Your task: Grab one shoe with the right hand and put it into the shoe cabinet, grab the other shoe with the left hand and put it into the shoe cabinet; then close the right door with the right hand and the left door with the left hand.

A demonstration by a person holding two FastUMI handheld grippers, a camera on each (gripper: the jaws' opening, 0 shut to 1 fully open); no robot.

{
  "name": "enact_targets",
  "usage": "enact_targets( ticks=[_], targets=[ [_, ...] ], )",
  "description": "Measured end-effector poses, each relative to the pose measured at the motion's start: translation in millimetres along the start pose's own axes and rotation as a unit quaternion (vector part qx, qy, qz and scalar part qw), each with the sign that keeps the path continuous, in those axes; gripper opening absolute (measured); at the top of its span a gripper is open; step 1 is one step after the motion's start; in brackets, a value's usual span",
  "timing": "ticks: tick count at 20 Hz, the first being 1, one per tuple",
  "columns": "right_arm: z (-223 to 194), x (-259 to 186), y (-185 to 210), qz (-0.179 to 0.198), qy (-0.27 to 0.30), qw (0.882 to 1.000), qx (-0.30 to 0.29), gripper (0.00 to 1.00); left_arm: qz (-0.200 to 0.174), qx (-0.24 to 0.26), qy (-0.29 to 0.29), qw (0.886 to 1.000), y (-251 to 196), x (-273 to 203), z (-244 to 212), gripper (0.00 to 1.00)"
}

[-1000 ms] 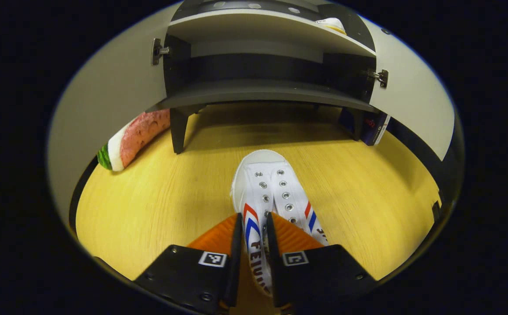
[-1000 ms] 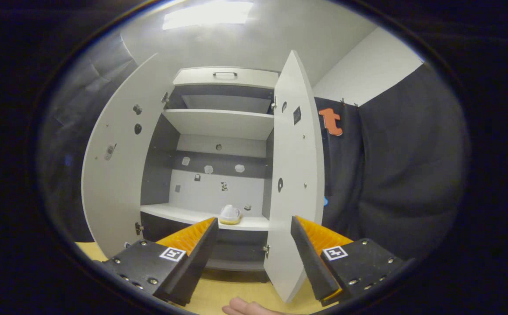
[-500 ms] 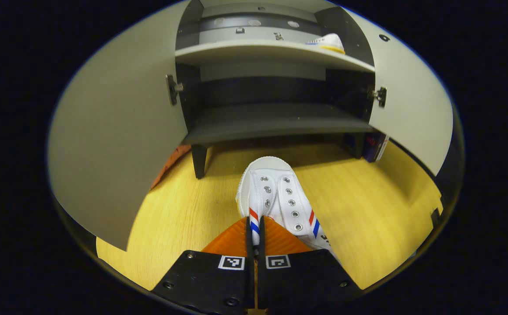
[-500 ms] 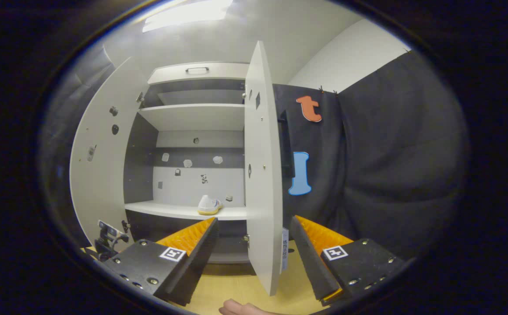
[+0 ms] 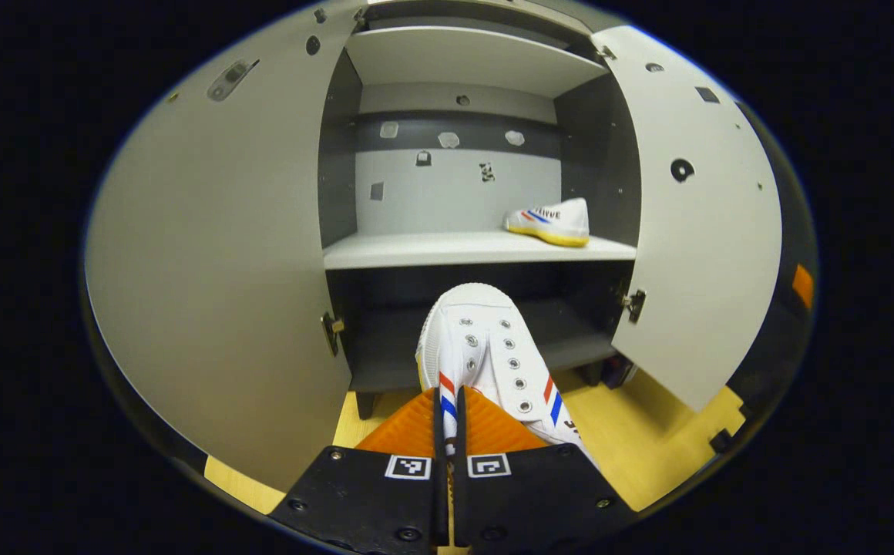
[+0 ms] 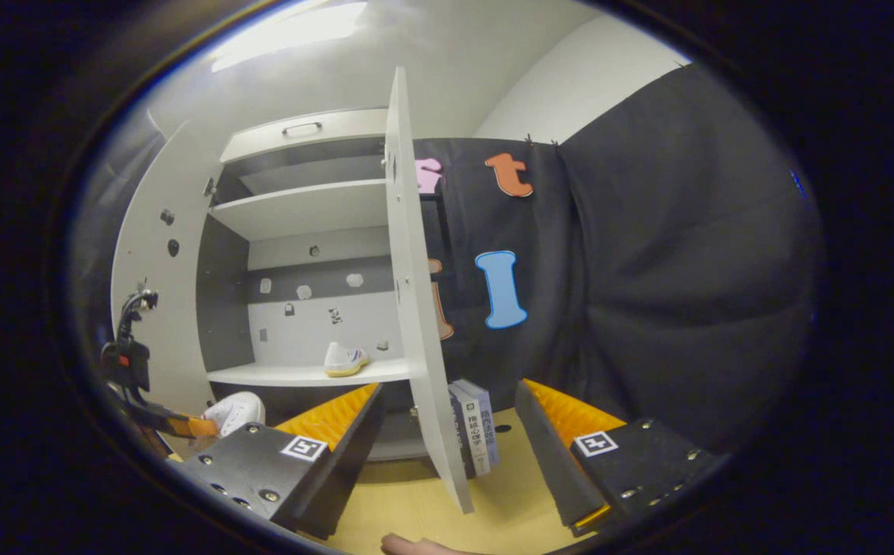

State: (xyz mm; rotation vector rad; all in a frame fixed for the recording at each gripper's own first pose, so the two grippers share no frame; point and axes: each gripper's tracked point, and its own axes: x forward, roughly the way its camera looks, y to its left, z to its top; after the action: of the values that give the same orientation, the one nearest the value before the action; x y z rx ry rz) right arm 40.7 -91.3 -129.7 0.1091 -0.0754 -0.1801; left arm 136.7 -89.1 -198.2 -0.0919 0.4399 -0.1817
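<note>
My left gripper (image 5: 449, 395) is shut on the side wall of a white shoe (image 5: 485, 347) with red and blue stripes. It holds the shoe in the air, toe toward the open shoe cabinet, in front of the dark lower compartment. The other white shoe (image 5: 551, 222) stands at the right end of the cabinet's light shelf (image 5: 416, 250). Both doors are swung wide: the left door (image 5: 208, 270) and the right door (image 5: 694, 231). My right gripper (image 6: 447, 393) is open and holds nothing. It faces the right door (image 6: 416, 293) nearly edge-on. The left gripper (image 6: 162, 420) with its shoe (image 6: 235, 412) shows at far left.
The cabinet stands on short legs on a yellow wooden surface (image 5: 647, 439). A few books (image 6: 474, 424) stand upright behind the right door, by the cabinet's side. A fingertip (image 6: 416, 546) pokes in at the bottom edge of the right gripper view.
My left gripper has closed tight on the shoe and lifted it off the wooden surface toward the cabinet. The right gripper, still open, has swung rightward until the right door is seen edge-on.
</note>
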Motion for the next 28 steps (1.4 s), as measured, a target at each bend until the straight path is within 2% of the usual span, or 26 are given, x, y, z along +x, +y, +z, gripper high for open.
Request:
enact_targets(
  ticks=[4, 6, 7, 10, 15, 17, 18, 21, 27, 28],
  targets=[
    [-2, 1, -10, -0.013, -0.002, 1.000, 0.000, 1.00, 0.025, -0.003, -0.056, 0.998, 10, 12, 79, 0.04],
    [-3, 2, -16, -0.017, -0.001, 1.000, 0.003, 1.00, 0.025, -0.010, -0.068, 0.997, 8, 20, 108, 0.03],
    [-2, 3, -20, -0.021, -0.001, 1.000, 0.004, 0.97, 0.018, -0.018, -0.069, 0.997, 4, 29, 121, 0.03],
    [8, 1, -33, -0.035, -0.008, 0.999, 0.007, 1.00, 0.009, -0.043, -0.059, 0.997, -4, 60, 153, 0.03],
    [22, -9, -52, -0.047, -0.027, 0.998, 0.016, 1.00, 0.031, -0.058, -0.058, 0.996, 3, 138, 194, 0.04],
    [27, -10, -67, -0.063, -0.030, 0.997, 0.032, 0.97, 0.033, -0.055, -0.041, 0.997, 5, 167, 196, 0.04],
    [24, -8, -71, -0.068, -0.026, 0.996, 0.043, 1.00, 0.027, -0.058, -0.029, 0.997, 4, 180, 195, 0.04],
    [27, -9, -82, -0.069, -0.029, 0.996, 0.056, 1.00, 0.025, -0.067, -0.018, 0.997, 11, 218, 190, 0.04],
    [31, -17, -100, -0.080, -0.035, 0.995, 0.053, 1.00, 0.044, -0.077, 0.042, 0.995, 33, 261, 138, 0.05],
    [29, -17, -103, -0.083, -0.034, 0.994, 0.057, 1.00, 0.030, -0.116, 0.027, 0.992, 32, 261, 139, 0.06]
  ],
)
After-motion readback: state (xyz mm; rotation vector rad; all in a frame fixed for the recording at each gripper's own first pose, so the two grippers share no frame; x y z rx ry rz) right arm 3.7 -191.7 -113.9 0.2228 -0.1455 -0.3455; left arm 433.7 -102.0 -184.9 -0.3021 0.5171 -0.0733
